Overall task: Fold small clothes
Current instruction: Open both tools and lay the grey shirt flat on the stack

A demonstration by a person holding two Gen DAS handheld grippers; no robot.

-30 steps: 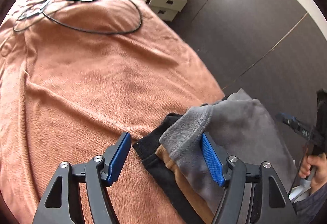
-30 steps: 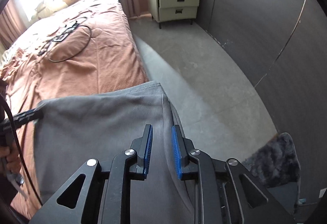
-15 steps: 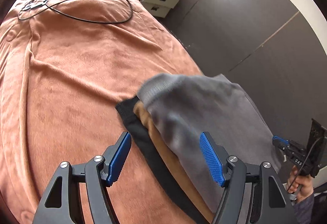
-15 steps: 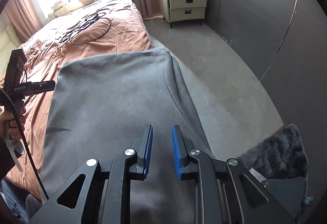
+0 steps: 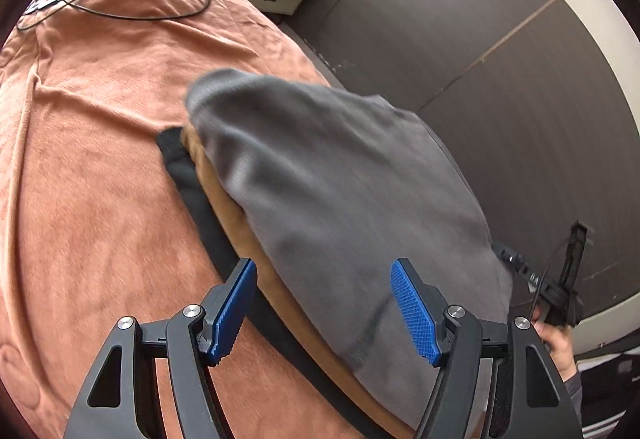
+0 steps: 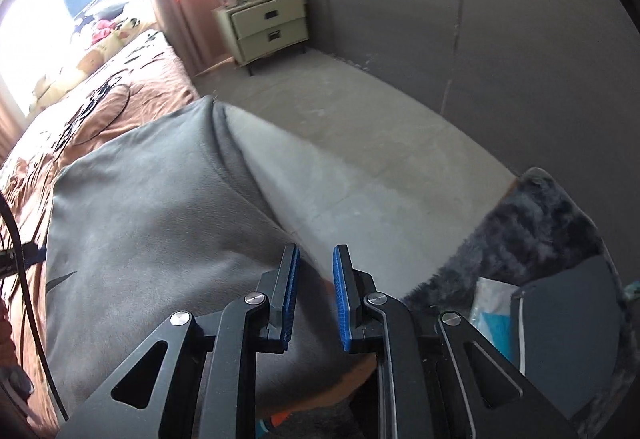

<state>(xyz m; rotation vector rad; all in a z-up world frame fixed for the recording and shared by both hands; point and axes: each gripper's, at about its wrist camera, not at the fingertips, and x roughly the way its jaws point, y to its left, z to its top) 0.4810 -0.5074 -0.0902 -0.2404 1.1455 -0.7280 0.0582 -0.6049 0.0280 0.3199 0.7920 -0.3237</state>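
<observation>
A grey garment (image 5: 340,191) lies spread on a stack of folded clothes (image 5: 224,199) at the bed's (image 5: 100,159) edge. The left claw (image 5: 324,307) hovers released above it; the right claw (image 6: 316,299) is closing with no cloth visibly pinched. The fold seems just starting; next likely calls for gripping an edge.

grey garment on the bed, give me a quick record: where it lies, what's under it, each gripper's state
garment: grey garment, spread at the bed's edge
under it: tan garment over a black garment
surface: orange-brown bedspread
left gripper: open, empty, above the stack's near edge
right gripper: jaws closing, narrow gap, nothing seen pinched, over the grey garment's edge
</observation>
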